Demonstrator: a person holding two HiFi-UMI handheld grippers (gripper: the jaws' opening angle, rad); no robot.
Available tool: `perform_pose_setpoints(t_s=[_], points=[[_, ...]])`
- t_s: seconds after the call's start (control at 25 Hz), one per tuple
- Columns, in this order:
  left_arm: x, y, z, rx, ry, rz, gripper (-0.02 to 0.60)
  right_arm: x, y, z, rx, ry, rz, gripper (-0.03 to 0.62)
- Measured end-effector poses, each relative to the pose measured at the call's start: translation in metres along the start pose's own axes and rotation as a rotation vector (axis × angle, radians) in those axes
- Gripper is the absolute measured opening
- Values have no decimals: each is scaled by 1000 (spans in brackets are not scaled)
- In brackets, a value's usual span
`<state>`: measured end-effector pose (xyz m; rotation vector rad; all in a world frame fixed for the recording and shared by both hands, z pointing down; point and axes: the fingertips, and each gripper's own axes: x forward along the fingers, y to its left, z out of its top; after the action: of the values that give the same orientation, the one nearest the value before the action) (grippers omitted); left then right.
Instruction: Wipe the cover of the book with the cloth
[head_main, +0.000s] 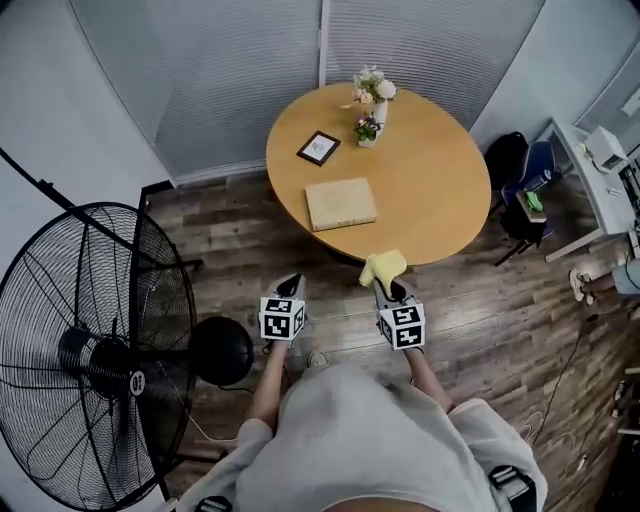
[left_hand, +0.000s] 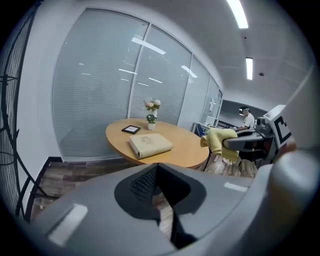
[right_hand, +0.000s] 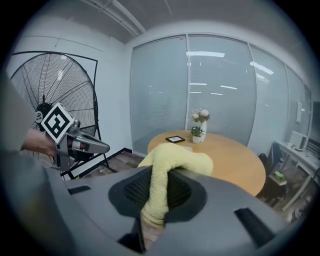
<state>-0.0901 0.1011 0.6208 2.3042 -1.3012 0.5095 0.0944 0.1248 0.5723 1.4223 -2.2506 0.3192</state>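
We stand at the near edge of the round table (head_main: 430, 190), cloth in one gripper, the book lying on the tabletop.

The right gripper (head_main: 392, 290) has its jaws clamped on the yellow cloth (head_main: 383, 266), which bunches over the jaw tips and hides them from the head view; it hangs just at the table's near rim. The left gripper (head_main: 291, 280) has its jaws brought together with nothing between them, off the table's near left side over the wood floor. The tan book (head_main: 341, 203) lies flat on the table's near left part, apart from both grippers; its cover print is too small for us to read, and in the right gripper view the cloth covers most of it. Toward the table's far side sit a small framed picture (head_main: 318, 148) and a flower vase (head_main: 372, 100). Left of the table, a large fan (head_main: 90, 360) is cut off by the picture's edge.
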Motion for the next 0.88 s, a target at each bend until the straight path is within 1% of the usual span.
perform_pose_setpoints(t_s=[0.2,0.4,0.88], points=[[18,22,14,5,0,-24,6,26,0,12,1,16,-16,60],[28,37,18,1,4,-33,6,41,2,18,-9,25,-18,60],[35,55,13,-12,25,-14,6,66,2,13,-29,43,12,60]])
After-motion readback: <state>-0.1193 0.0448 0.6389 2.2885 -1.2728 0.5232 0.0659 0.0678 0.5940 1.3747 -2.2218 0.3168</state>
